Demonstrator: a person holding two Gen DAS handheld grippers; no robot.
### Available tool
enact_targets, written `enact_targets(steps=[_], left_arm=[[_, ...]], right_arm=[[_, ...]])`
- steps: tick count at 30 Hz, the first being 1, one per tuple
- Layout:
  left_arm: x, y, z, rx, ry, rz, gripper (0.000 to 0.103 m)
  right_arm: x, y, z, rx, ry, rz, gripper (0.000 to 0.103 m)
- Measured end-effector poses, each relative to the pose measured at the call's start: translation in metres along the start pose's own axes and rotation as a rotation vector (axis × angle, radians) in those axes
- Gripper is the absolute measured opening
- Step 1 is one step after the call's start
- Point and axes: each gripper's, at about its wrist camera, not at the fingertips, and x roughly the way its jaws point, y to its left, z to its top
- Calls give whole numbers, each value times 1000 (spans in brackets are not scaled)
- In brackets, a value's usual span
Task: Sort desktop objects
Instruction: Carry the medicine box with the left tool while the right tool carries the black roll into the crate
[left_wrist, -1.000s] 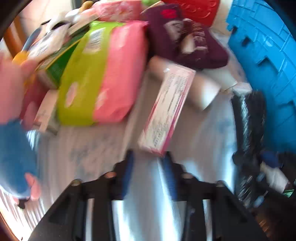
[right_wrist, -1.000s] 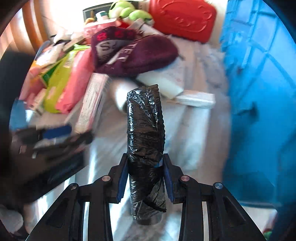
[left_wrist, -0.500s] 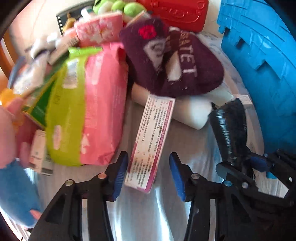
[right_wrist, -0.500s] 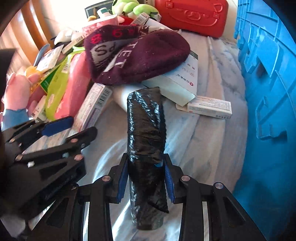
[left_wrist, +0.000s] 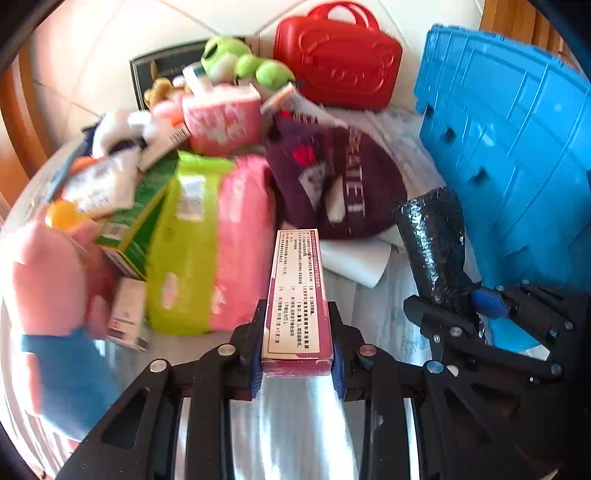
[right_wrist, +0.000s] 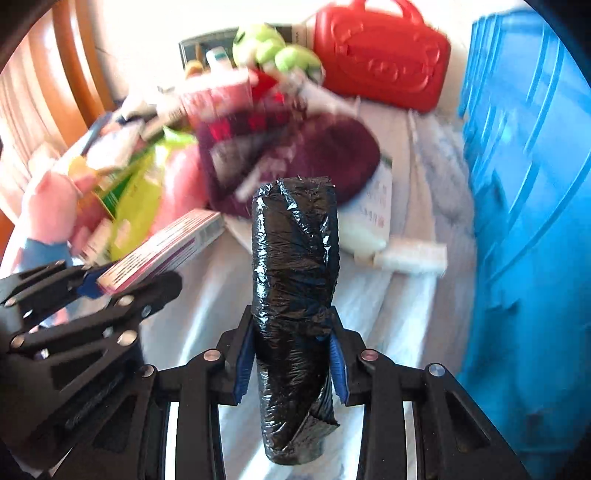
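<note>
**A:** A second ago that long pink box (left_wrist: 297, 295) lay flat on the cloth ahead of the left gripper (left_wrist: 297, 343); half a second ago the jaws stood wide around its near end. Now it sits squarely between the blue pads, which are closing onto its sides.

**B:** Is it gripped, then?

**A:** As far as I can see, yes: both pads touch it, low in the middle of the left wrist view, with its far end pointing up toward the maroon knit hat (left_wrist: 332, 184).

**B:** And the other hand?

**A:** The right gripper (right_wrist: 291, 354) is clamped on the roll of black plastic bags (right_wrist: 293, 288), same as before. The roll stands upright through the centre of the right wrist view, its lower end hanging below the pads.

**B:** Where's the bin?

**A:** The blue crate (right_wrist: 524, 221) fills the right edge of both views, just beside the roll.

**B:** The rest of the heap?

**A:** Left of the pink box lies a green and pink packet (left_wrist: 207, 243); at far left, a pink plush toy (left_wrist: 48, 273). At the top, a red case (left_wrist: 338, 62) with a green plush (left_wrist: 243, 62) to its left. Everything rests on a pale cloth (right_wrist: 406, 295).
</note>
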Motion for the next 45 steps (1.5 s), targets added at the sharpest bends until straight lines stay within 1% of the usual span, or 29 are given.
enact_targets(steps=[1,2,3,4,6,8,10,11,14,17,20,24,26,30,34,35,39,40,41,43,44,45], left_arm=[[-6,0,4,7,-17,3,28],[-21,14,4,13,-35,6,28],[-40,41,8,17,-55,4,28],[-74,55,31,21,-74,4,28],[-121,81,23,29,-117,2,28],[-178,110,18,45,-169,-8,28],[-200,110,29,65,-221,-21,28],[-215,111,36,74,-246,-32,28],[-248,101,55,109,-327,-72,28],[-279,74,70,160,-411,-107,28],[-301,39,82,192,-456,-162,28],[-320,-15,90,225,-493,-215,28],[-326,-43,92,232,-507,-231,28],[-323,-108,100,240,-512,-254,28],[-311,-164,101,242,-471,-257,28],[-309,-175,100,249,-459,-254,28],[-299,-212,95,271,-426,-204,28],[-295,-219,95,272,-408,-195,32],[-292,-224,94,273,-394,-186,38],[-288,-233,92,279,-384,-156,72],[-290,-235,90,281,-390,-146,76],[-291,-237,88,281,-405,-144,79]], right_arm=[[-12,5,3,1,-20,1,34],[-23,7,9,3,-47,3,34],[-40,18,6,2,-67,-1,34],[-53,22,11,0,-95,-1,34],[-79,34,20,1,-149,-10,34],[-109,40,31,11,-212,-14,34],[-135,47,41,27,-259,-22,34],[-151,45,46,38,-297,-33,34],[-195,44,55,68,-378,-49,34],[-240,31,58,94,-463,-82,34],[-283,9,57,115,-539,-135,34],[-326,-36,47,154,-613,-221,34],[-342,-70,39,177,-631,-259,34],[-359,-143,20,203,-627,-318,34],[-357,-203,4,207,-591,-363,34],[-354,-221,-1,211,-572,-373,34],[-336,-266,-8,224,-512,-374,34],[-330,-274,-10,229,-499,-373,34],[-326,-282,-13,237,-487,-370,35],[-321,-293,-19,250,-475,-376,39],[-322,-299,-23,253,-482,-382,50],[-324,-302,-26,253,-488,-386,67]])
